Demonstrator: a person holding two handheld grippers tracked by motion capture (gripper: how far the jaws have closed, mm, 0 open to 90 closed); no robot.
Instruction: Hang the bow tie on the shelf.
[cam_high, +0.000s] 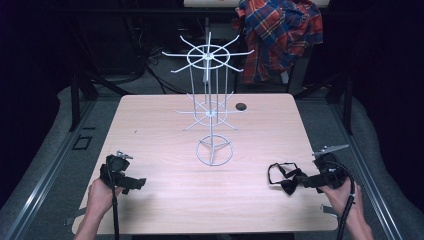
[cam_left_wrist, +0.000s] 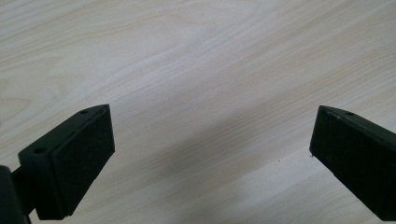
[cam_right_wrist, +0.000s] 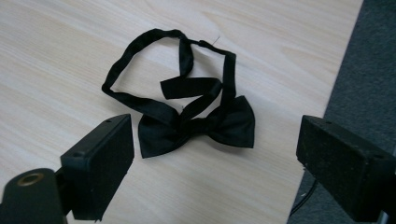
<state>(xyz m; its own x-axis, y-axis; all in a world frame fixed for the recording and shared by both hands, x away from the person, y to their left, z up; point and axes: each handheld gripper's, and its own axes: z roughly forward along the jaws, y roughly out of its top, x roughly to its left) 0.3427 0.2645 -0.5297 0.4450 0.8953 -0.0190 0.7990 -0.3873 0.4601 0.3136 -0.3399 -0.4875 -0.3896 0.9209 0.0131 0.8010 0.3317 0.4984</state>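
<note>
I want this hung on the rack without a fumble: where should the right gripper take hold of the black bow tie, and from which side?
Probably the bow tie's centre knot, from above, with the right gripper, already open in front of it. The knot is the thickest part; the wings lie flat on the table and the strap is a thin loose loop.

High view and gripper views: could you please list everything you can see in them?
Bow tie: one, black, lying on the table's near right, just ahead of the right gripper.
Rack: one, white wire, standing mid-table, hooks bare.
Shirt: one, red-blue plaid, hanging behind the table.
Table: one, light wood.
Floor: grey, around the table.
Left gripper: one, black, jaws open over bare table, near left.
Right gripper: one, black, jaws open, pointing at the bow tie.
Hands: two, at the near edge, each holding a gripper.
</note>
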